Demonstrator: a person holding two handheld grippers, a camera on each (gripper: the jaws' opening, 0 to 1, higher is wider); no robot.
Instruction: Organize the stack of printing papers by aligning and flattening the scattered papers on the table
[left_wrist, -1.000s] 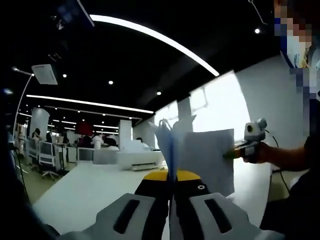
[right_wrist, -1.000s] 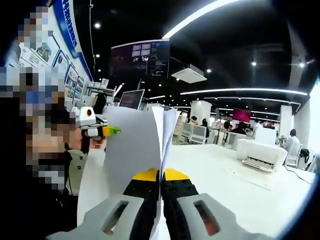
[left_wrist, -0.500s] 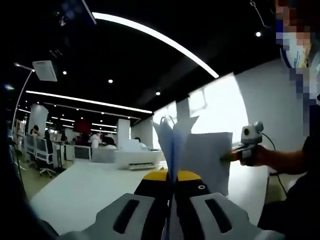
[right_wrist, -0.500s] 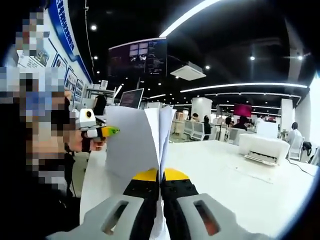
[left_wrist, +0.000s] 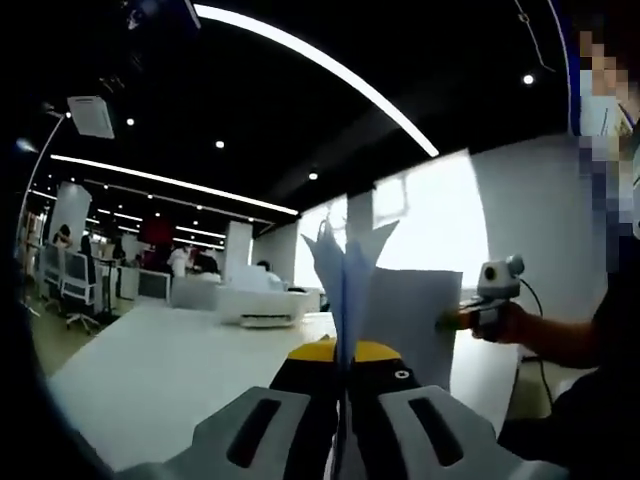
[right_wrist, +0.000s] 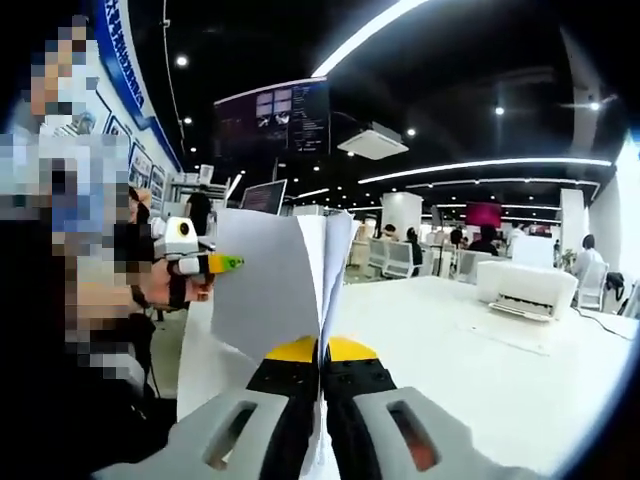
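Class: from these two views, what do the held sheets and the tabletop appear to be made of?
Sheets: thin matte white paper, likely; the edges fan apart and bend. Tabletop: smooth white laminate or painted board, probably; flat, with a soft sheen under the lights.

1. I can read no text anywhere in my left gripper view.
2. In my right gripper view, the blue band (right_wrist: 128, 75) running up the wall at the left carries white characters, but they are too small and warped for me to read.
3. The framed posters (right_wrist: 150, 165) on the wall below that band show print and pictures I cannot make out.
4. The dark hanging screen (right_wrist: 272, 118) shows small panels of content, none of it legible to me.
5. The sheets of paper (right_wrist: 268, 290) facing my camera look blank; I see no printing on them.
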